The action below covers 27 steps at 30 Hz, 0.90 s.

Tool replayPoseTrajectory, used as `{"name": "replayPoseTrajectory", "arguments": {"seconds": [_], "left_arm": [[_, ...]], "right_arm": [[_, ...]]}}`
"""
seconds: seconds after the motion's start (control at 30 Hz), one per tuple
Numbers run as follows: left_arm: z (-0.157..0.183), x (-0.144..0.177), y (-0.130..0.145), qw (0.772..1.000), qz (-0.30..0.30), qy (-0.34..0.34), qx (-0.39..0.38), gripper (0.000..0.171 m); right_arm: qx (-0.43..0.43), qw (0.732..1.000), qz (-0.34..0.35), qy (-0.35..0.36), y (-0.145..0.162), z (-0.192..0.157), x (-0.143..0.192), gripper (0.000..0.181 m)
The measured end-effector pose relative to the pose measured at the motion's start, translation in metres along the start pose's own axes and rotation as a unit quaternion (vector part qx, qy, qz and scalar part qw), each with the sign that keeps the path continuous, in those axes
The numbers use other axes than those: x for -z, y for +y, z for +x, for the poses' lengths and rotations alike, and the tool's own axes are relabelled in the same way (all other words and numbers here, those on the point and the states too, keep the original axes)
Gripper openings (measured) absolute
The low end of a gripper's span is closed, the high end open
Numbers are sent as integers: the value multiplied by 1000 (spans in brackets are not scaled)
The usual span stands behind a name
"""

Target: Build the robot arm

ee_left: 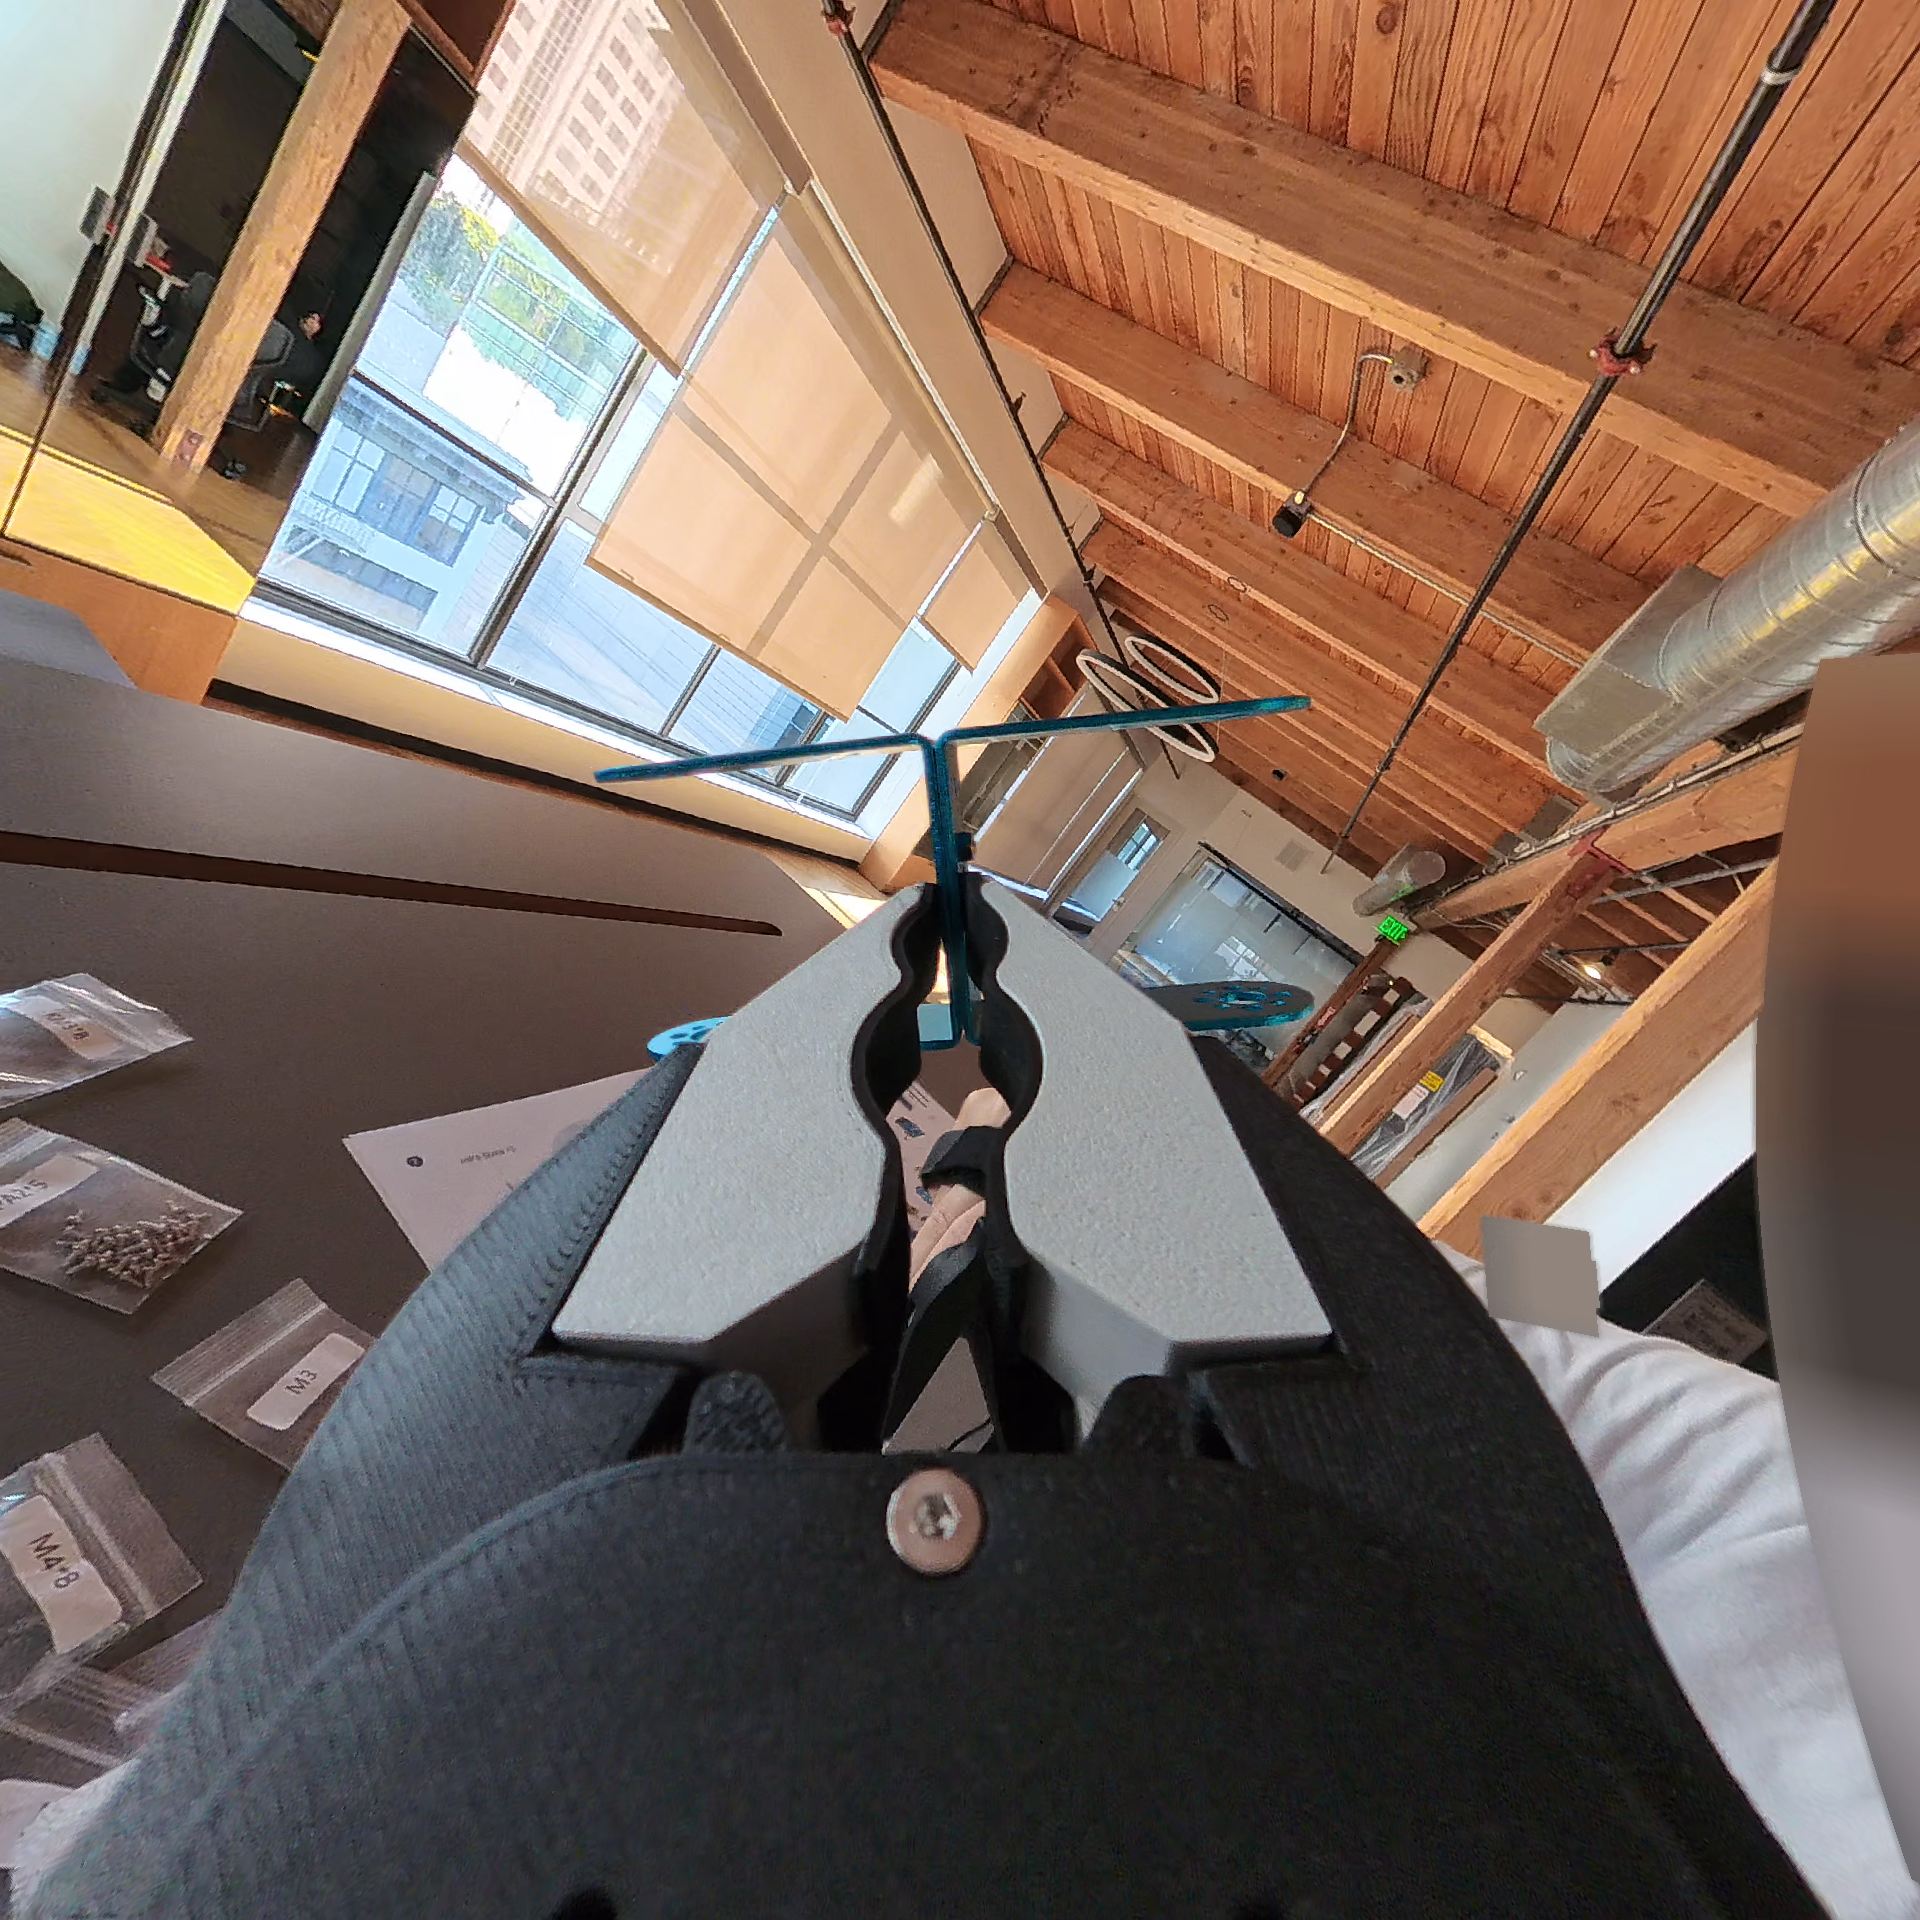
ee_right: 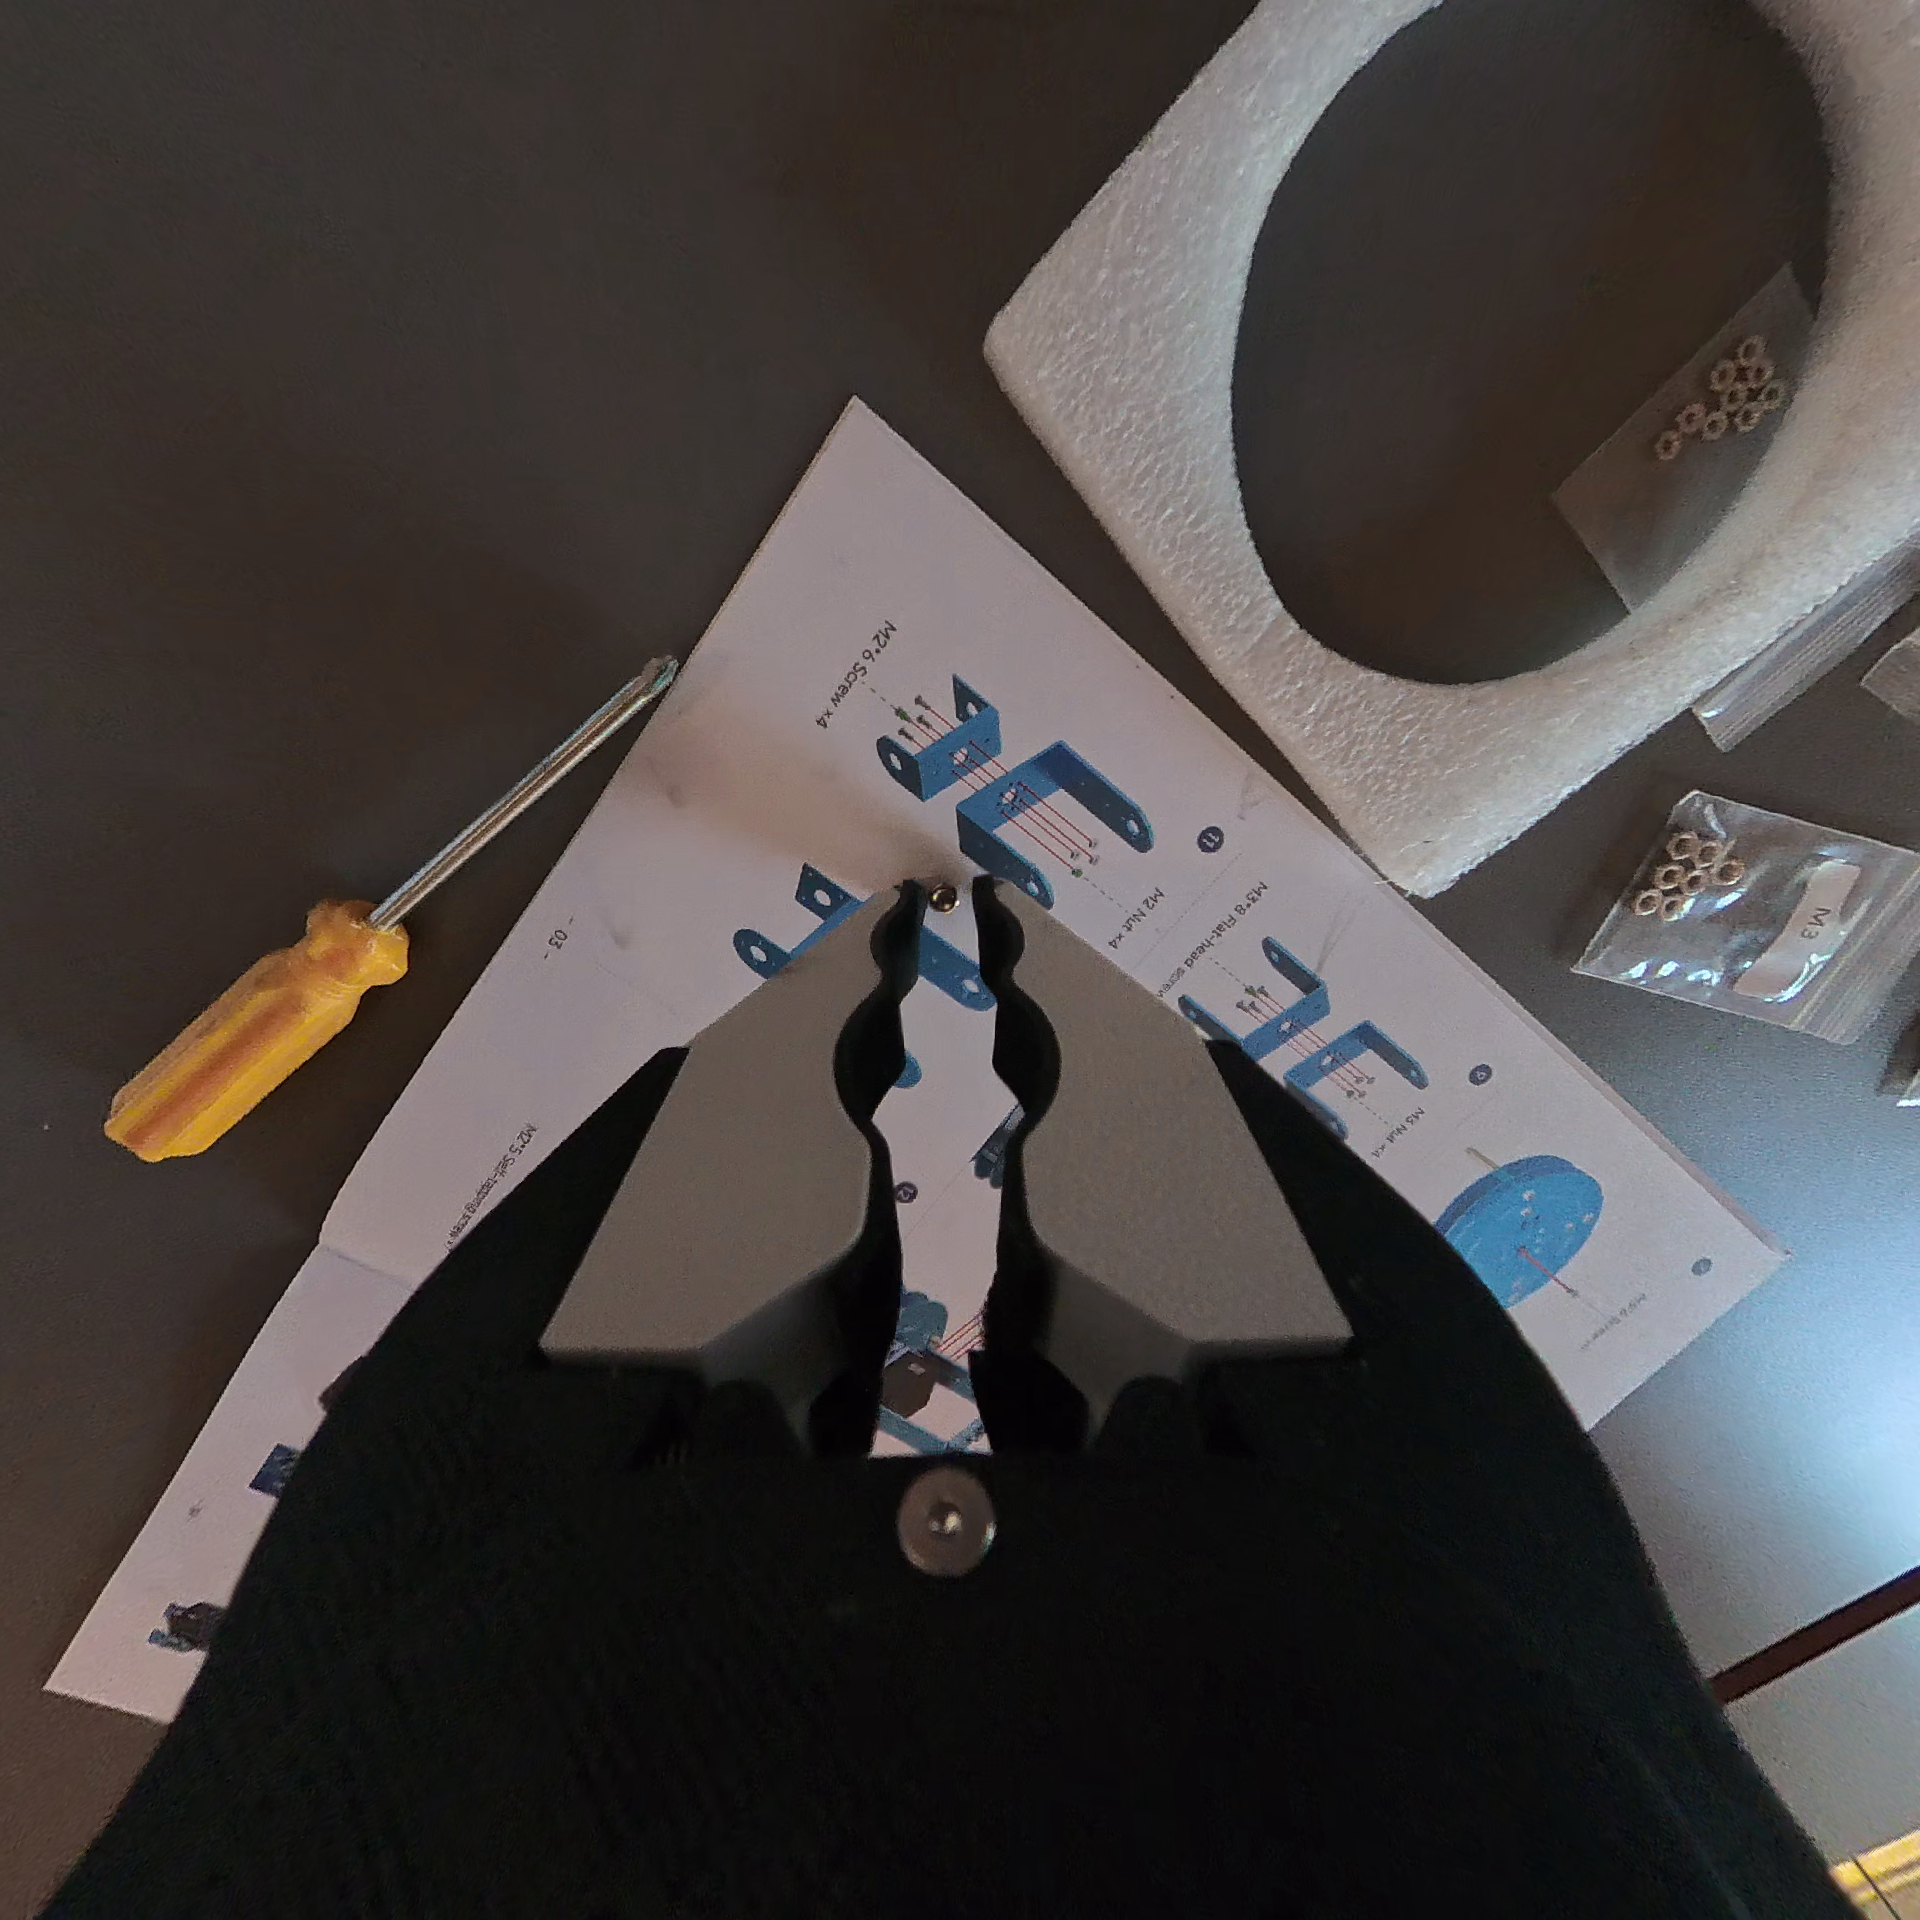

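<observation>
Right wrist view: right gripper (ee_right: pixel 948 886) hangs slightly apart, tips straddling a tiny screw (ee_right: pixel 942 896) on the instruction sheet (ee_right: pixel 727 748). Left gripper (ee_left: pixel 954 902) is clamped on blue metal brackets (ee_left: pixel 943 821), raised off the bench (ee_left: pixel 312 997).

left wrist: tilted up toward windows, ceiling | right wrist: close, straight down on table (ee_right: pixel 416 312) | shared: instruction sheet (ee_right: pixel 790 727)

Looks like I'm working in a loft-style office: wooden beam ceiling (ee_left: pixel 1351 208), silver air duct (ee_left: pixel 1766 603), big windows (ee_left: pixel 499 436) with shades, desk chairs (ee_left: pixel 177 332) way back. My dark table (ee_right: pixel 416 312) has a manual (ee_right: pixel 790 790), screwdriver (ee_right: pixel 260 1029) and bags of nuts (ee_right: pixel 1756 914), so a kit-building spot.
</observation>
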<state>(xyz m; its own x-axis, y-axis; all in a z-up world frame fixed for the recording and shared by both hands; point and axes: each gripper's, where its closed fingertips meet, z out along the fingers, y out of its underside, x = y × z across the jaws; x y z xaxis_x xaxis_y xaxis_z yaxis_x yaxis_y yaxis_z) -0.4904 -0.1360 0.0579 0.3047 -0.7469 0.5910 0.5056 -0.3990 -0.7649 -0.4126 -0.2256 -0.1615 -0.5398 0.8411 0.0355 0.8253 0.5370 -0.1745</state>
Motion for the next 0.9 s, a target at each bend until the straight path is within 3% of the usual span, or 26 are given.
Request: {"name": "replayPoseTrajectory", "arguments": {"seconds": [0.63,0.77,0.9], "left_arm": [[-2,-3,6,1000,-10,2,10,2],[-12,-8,16,999,-29,-10,27,2],[-21,-19,41,995,-72,-13,69,2]], "right_arm": [[15,1000,-1,-4,1,-3,-1,4],[7,999,26,30,0,-4,5,4],[-8,992,68,108,3,-9,36,4]]}}
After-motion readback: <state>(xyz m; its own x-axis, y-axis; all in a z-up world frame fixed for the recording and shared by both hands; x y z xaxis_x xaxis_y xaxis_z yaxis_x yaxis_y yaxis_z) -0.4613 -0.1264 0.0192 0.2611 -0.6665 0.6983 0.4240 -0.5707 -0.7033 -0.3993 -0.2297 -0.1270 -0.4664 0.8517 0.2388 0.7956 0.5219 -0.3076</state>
